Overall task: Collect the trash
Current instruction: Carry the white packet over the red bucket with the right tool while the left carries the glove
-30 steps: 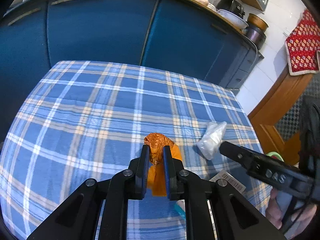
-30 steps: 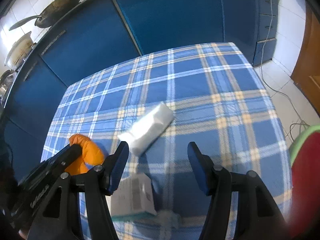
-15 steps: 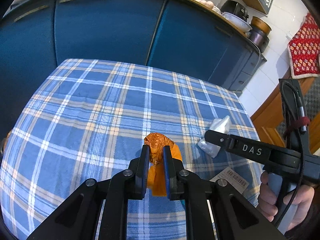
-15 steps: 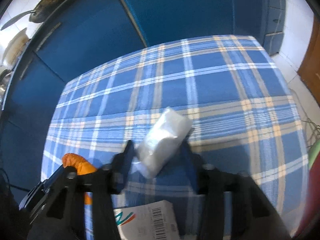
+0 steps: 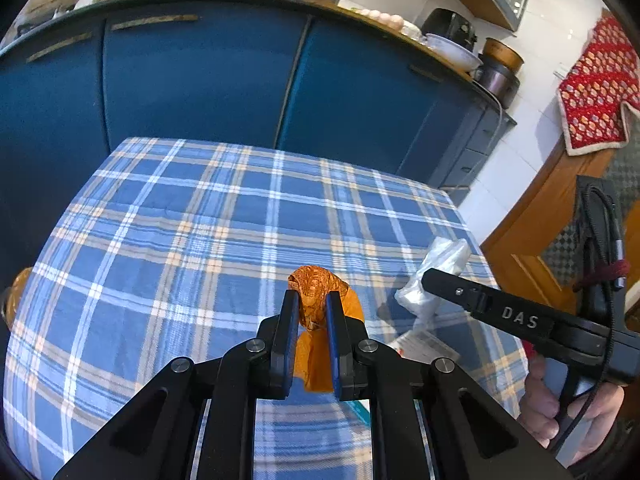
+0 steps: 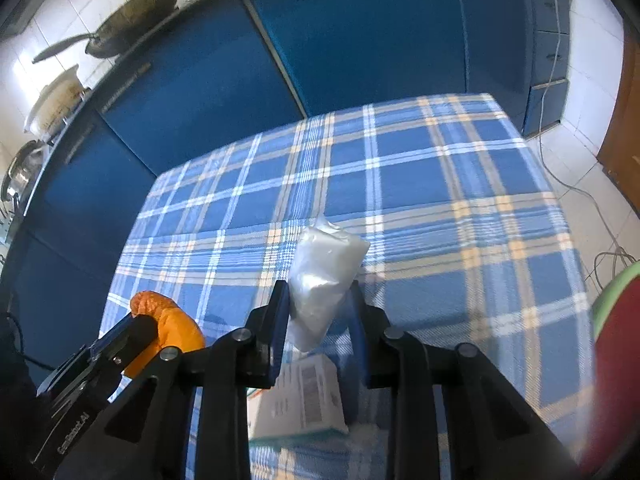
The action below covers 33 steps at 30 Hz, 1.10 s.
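While left fingers (image 5: 311, 306) pinch the orange wrapper (image 5: 320, 292), DAS-marked right fingers (image 6: 318, 296) are closing on the clear bag (image 6: 324, 272).

White box (image 6: 308, 396) half hidden behind right gripper (image 6: 318, 300) fingers, label blurred. Orange wrapper (image 5: 320, 320) lower end hidden by left gripper (image 5: 312, 300).

orange wrapper (image 5: 316, 300): crumpled, pinched | clear plastic bag (image 6: 324, 280): crumpled, upright | box (image 6: 308, 396): flat

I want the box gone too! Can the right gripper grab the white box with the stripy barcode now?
Probably not yet: the right gripper is closing around the clear plastic bag, so it's busy, though the white box lies just beneath it.
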Available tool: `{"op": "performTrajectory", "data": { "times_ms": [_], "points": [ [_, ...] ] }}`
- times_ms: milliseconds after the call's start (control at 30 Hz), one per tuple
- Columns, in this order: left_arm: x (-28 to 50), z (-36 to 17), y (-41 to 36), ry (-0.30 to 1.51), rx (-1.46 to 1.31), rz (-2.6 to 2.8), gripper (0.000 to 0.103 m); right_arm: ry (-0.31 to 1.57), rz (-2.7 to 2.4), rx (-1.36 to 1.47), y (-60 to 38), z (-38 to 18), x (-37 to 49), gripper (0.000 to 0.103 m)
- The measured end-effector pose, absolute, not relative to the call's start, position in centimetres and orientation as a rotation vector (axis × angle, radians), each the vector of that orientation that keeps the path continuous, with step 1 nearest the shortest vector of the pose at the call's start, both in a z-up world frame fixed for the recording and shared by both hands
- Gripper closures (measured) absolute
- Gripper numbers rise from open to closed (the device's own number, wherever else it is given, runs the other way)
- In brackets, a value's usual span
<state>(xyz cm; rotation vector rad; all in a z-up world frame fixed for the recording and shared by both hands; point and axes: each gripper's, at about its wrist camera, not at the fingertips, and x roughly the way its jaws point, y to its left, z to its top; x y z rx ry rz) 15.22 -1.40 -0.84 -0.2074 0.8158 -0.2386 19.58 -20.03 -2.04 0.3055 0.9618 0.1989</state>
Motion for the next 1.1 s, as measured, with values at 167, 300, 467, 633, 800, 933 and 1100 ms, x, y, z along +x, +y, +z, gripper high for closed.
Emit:
{"op": "performTrajectory", "data": {
  "times_ms": [167,300,467,633,800,933,1100],
  "points": [
    [14.3,-0.2,-2.5,0.806,-0.195,-0.266,0.090,0.910,0.193,0.308,-21.2,-0.3,17.1,0.072],
    [13.5,0.4,-3.6,0.796,-0.182,-0.292,0.090,0.874,0.182,0.294,-22.0,0.8,15.2,0.072],
    [12.7,1.1,-5.1,0.791,-0.168,-0.328,0.090,0.834,0.165,0.295,-23.8,2.0,12.5,0.072],
    [11.8,1.6,-7.0,0.790,-0.147,-0.368,0.090,0.814,0.129,0.289,-25.7,2.6,10.3,0.072],
    [10.9,2.2,-8.9,0.789,-0.124,-0.406,0.090,0.808,0.083,0.297,-28.0,2.8,8.2,0.072],
    [10.1,2.6,-10.7,0.786,-0.099,-0.441,0.090,0.801,0.046,0.307,-29.9,2.9,6.8,0.072],
    [9.2,2.8,-13.2,0.791,-0.073,-0.484,0.090,0.796,-0.003,0.316,-32.2,2.8,4.9,0.072]
  ]
}}
